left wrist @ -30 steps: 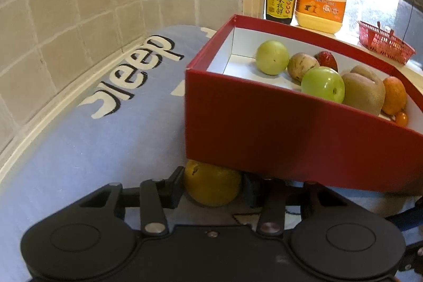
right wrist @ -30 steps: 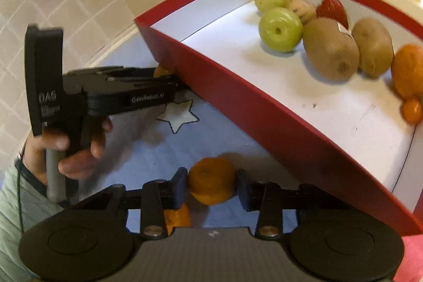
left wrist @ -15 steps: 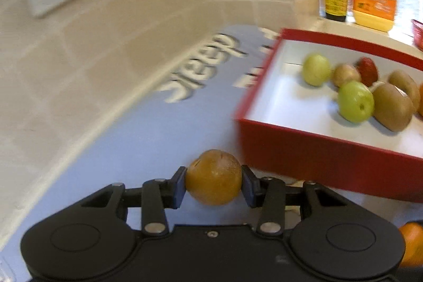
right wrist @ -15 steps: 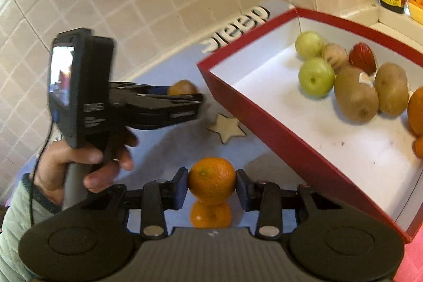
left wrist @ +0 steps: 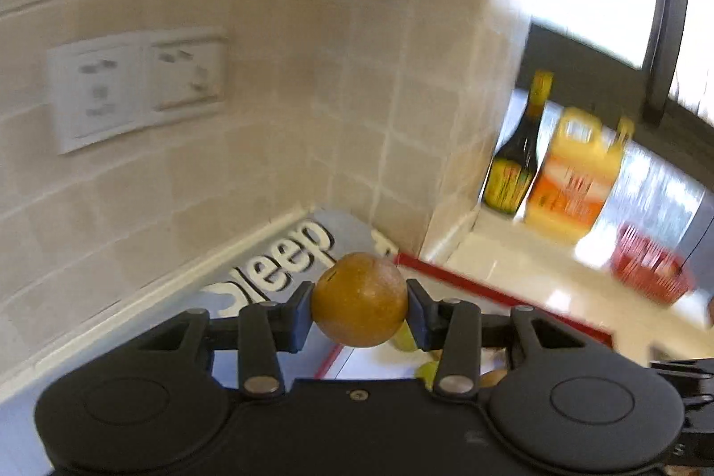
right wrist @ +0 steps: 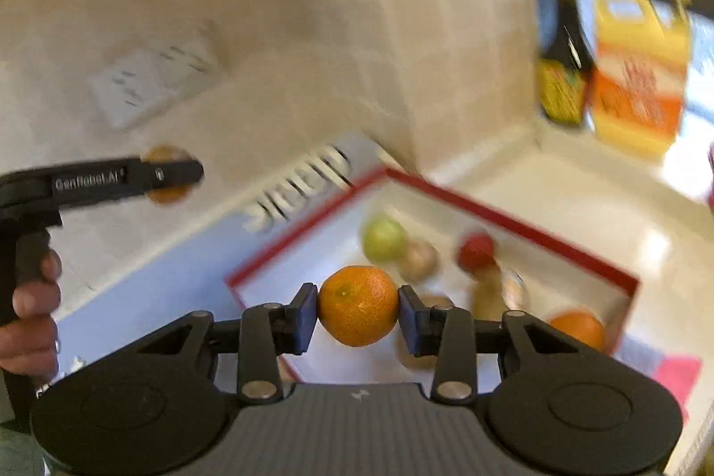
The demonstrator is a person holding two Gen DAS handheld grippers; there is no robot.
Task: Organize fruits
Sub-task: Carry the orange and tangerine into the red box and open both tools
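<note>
1. Fruit in both grippers: right gripper (right wrist: 358,306) fingers clamp a mandarin (right wrist: 358,305); left gripper (left wrist: 359,300) fingers clamp a brown fruit (left wrist: 359,299), round, maybe a pear or passion fruit, cannot tell. Both fruits are in the air, off the worktop.
2. Mandarin hangs over the near-left part of the red box (right wrist: 513,224). In the left wrist view the brown fruit sits just over the box's left corner, above the mat edge; in the right wrist view it looks further left, in front of the wall.
3. Box already holds a green fruit (right wrist: 383,238), strawberry (right wrist: 475,250), orange (right wrist: 578,329) and some brownish blurred ones; free white floor is at the near-left.
4. Surroundings: blue mat (left wrist: 285,266) with "sleep" print under the box, tiled wall with sockets (left wrist: 136,85), sauce bottle (left wrist: 520,159), yellow jug (left wrist: 578,181), red basket (left wrist: 649,271) on the sill.
5. Step, my guess: carry phase, drop into box next.
6. Risks: both views are smeared, so the hands are moving fast; round fruit is held only at two side points and could slip or pop out. Brown fruit released now may hit the box rim and roll off the mat. Dropping from height could bruise the strawberry or scatter the packed fruit. Two grippers aiming at the same corner could bump.
</note>
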